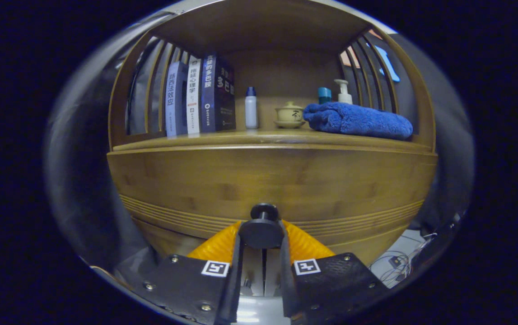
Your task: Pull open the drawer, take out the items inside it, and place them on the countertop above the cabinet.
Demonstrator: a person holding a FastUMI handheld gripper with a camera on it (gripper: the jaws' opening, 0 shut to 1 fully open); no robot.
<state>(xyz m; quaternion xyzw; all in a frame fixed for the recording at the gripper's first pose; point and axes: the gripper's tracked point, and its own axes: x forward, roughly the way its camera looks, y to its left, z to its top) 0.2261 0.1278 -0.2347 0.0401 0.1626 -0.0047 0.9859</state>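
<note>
Gripper (262, 234) closed narrow on the drawer knob (262, 228), one finger pressing each side of the dark round knob. The knob sits low at the middle of the wooden drawer front (272, 185), which is flush with the cabinet, drawer closed. Just above the drawer, the countertop (222, 137). On it, from left: three upright books (198, 97) against the slatted side; a small white bottle (251, 108) with a blue cap; a lidded cup (289, 113) on its saucer; a folded blue towel (358, 119) at right. Behind the towel, a teal-capped container (324, 95) and a white pump bottle (343, 92). Cables (394, 262) on the floor, lower right.
</note>
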